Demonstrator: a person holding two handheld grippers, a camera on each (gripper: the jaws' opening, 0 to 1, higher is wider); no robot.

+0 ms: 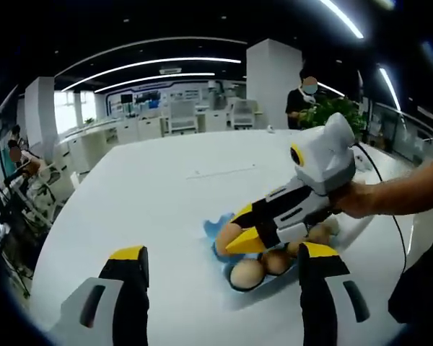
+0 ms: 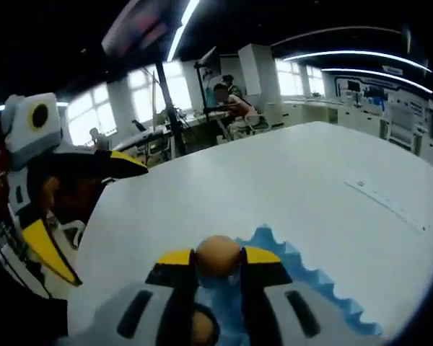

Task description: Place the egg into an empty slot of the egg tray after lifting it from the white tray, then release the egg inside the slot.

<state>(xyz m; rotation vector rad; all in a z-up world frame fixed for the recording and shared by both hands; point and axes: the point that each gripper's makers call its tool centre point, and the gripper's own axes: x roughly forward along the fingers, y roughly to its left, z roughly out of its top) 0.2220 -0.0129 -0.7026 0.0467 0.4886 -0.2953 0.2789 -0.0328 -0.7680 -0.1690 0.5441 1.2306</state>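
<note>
My right gripper [image 2: 218,259] is shut on a brown egg [image 2: 218,254], held just above the near end of the blue egg tray [image 2: 310,288]. Another egg [image 2: 200,326] lies in a slot below the jaws. In the left gripper view the right gripper [image 1: 238,232] reaches in from the right, held by a hand, with the egg [image 1: 226,235] between its yellow tips over the tray [image 1: 215,232]. Brown eggs [image 1: 247,274] fill the nearer slots. My left gripper [image 1: 222,252] stands open, wide apart, in front of the tray with nothing between its fingers. It also appears at the left as the left gripper [image 2: 36,180].
The tray lies on a large white table [image 1: 166,187] with bare surface to the left and behind. A person [image 1: 303,101] stands past the far edge beside a green plant [image 1: 332,112]. Desks and chairs fill the room beyond.
</note>
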